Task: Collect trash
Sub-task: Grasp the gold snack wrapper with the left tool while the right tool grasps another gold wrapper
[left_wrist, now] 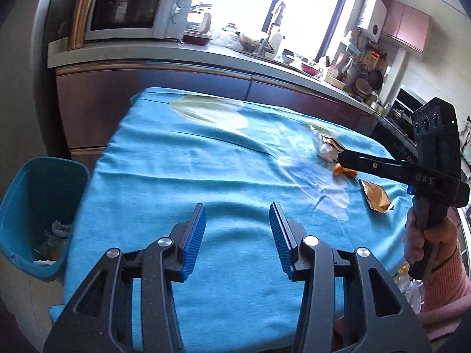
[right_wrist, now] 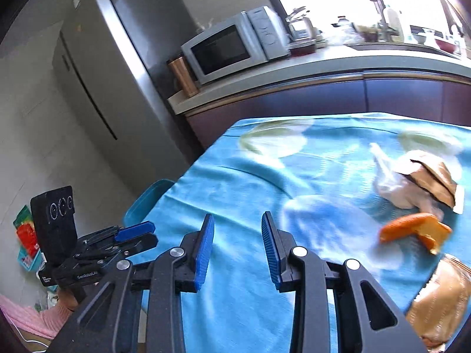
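Trash lies on the blue tablecloth [left_wrist: 182, 176] at the right side: an orange peel [right_wrist: 415, 229], a clear plastic bag with a brown wrapper [right_wrist: 421, 182], and a gold foil packet [right_wrist: 441, 297]. The left wrist view shows them too: the peel [left_wrist: 343, 171], the bag [left_wrist: 326, 145], the foil packet [left_wrist: 375, 195]. My left gripper [left_wrist: 237, 241] is open and empty over the cloth's near side. My right gripper [right_wrist: 237, 250] is open and empty, left of the peel. In the left wrist view its fingers [left_wrist: 353, 158] hover right above the peel.
A blue trash bin [left_wrist: 38, 206] with some rubbish inside stands at the table's left edge; it also shows in the right wrist view [right_wrist: 147, 203]. Behind the table runs a kitchen counter [left_wrist: 206, 56] with a microwave [left_wrist: 129, 11]. A fridge [right_wrist: 117, 73] stands at left.
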Demonstrator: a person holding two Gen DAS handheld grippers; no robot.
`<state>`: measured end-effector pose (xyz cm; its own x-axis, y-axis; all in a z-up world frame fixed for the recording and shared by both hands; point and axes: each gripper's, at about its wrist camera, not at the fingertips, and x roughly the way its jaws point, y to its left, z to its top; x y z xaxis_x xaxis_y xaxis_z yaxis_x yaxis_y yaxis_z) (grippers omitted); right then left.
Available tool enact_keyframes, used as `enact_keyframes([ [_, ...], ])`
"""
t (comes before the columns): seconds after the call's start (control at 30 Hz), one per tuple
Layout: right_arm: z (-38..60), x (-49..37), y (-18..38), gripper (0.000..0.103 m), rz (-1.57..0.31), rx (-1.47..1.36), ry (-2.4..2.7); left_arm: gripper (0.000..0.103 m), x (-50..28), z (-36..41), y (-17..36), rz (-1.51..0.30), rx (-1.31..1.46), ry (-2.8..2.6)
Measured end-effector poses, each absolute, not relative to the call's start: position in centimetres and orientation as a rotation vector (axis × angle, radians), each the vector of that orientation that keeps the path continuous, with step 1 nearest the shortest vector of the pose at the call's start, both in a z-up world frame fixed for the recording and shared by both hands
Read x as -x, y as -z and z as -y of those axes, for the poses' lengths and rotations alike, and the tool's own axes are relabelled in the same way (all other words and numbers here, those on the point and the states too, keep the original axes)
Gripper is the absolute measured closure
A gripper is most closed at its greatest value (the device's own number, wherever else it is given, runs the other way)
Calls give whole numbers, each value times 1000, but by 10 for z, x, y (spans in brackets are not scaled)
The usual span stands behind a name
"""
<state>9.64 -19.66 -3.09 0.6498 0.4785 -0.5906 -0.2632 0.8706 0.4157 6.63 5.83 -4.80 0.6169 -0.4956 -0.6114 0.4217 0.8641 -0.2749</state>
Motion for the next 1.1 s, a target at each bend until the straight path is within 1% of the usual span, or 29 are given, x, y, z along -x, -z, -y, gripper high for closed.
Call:
enact_keyframes([
  [0.23, 284, -69, 41, 71, -728, -358, -196, 59, -61, -7, 50, -764, 75, 644],
  [0.4, 332, -57, 57, 71, -743, -413, -66, 59, -60, 26, 50, -780, 44, 716],
  [0.6, 365, -48, 79, 70, -777, -475, 11, 59, -57, 63, 53, -803, 1, 780],
  [0.67, 372, -47, 85, 68, -781, -504, 9, 59, -55, 71, 55, -812, -10, 795],
  [0.87, 373, -45, 97, 68, -799, -562, -36, 59, -54, 85, 61, -844, -25, 822],
  [0.9, 371, -44, 98, 70, -800, -576, -50, 59, -53, 86, 62, -846, -27, 824],
  [0.93, 369, -45, 99, 77, -798, -589, -70, 59, -52, 88, 62, -848, -30, 825],
  [1.1, 345, -51, 103, 80, -805, -635, -184, 59, -53, 90, 63, -858, -27, 825],
])
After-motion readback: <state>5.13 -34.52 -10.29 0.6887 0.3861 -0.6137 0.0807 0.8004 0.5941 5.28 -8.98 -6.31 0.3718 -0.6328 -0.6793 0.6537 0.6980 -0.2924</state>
